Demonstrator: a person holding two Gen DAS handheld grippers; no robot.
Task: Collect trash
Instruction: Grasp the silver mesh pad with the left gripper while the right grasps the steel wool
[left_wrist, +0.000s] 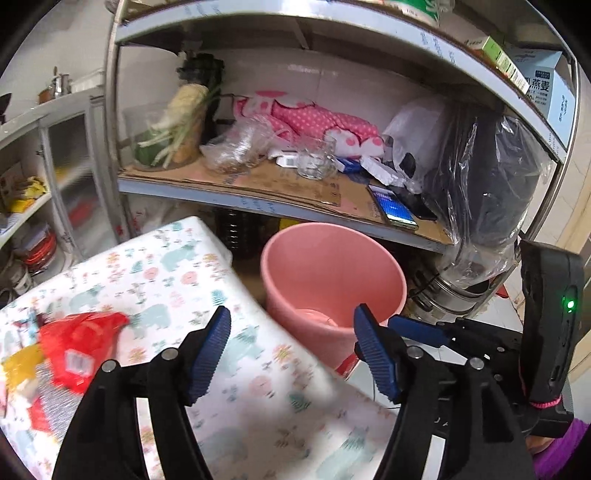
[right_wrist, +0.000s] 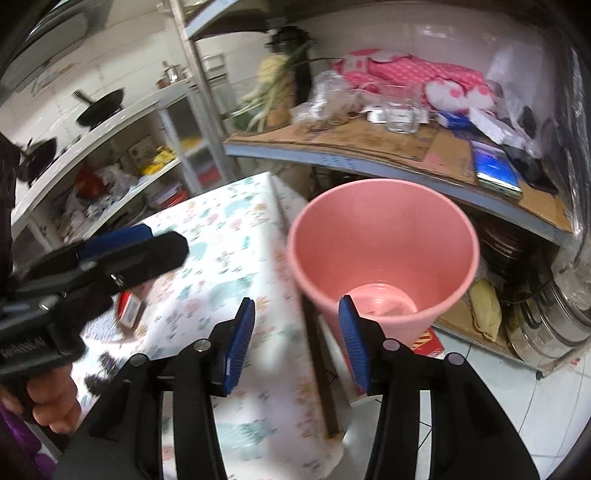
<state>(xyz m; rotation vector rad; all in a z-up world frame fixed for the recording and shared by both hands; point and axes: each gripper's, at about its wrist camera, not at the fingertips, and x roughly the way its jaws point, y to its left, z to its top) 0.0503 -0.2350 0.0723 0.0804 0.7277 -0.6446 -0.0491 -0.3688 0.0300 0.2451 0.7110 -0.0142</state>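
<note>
Both grippers hover at worktop (left_wrist: 258, 406) edge. Left gripper (left_wrist: 291, 354) jaws spread, nothing between; right gripper (right_wrist: 297, 343) jaws spread, nothing between. Pink bin (right_wrist: 384, 236) stands on floor just beside worktop, handy for drops. Red wrapper (left_wrist: 81, 347) lies left on worktop, likely next.

shelf (left_wrist: 258, 206): glass mug (left_wrist: 316, 158) | phone (left_wrist: 393, 208) | pink cloth (left_wrist: 314, 120)
</note>
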